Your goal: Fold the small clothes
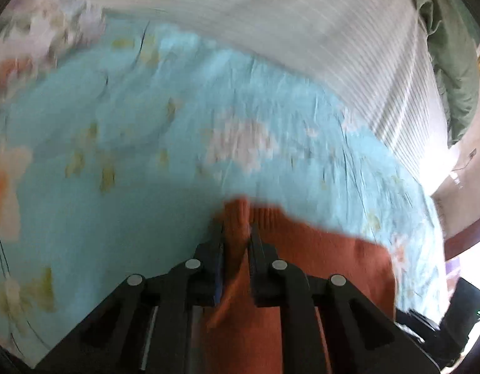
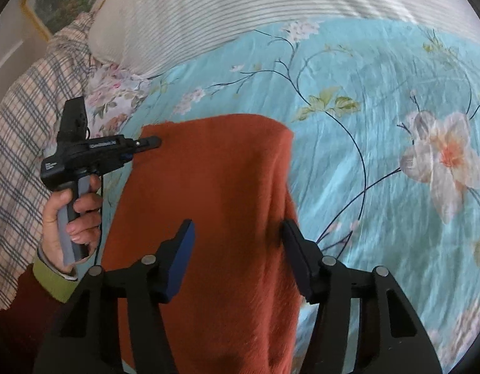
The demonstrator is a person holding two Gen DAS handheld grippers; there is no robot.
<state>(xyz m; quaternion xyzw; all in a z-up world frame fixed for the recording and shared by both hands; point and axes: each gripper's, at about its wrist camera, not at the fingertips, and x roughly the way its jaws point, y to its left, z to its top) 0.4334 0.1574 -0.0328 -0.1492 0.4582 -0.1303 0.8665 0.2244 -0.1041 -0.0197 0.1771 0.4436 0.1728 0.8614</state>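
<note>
Floral bedsheet (image 2: 380,78) carries a rust cloth (image 2: 208,187). Left tongs (image 1: 237,233) pinch its corner; right tongs (image 2: 237,249) stand half-open astride it, pads not pressing. Striped pillow (image 2: 240,6) lies behind.

Floral bedsheet (image 2: 349,162); striped pillow (image 2: 240,9)

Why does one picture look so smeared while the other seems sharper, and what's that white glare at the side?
Left wrist view: motion blur smears the blue flowered bedsheet, and bright light washes out the right edge. Right wrist view: sharper, with crisp flowers and the orange cloth clear. Both views bend straight lines, as a fisheye lens does.
</note>
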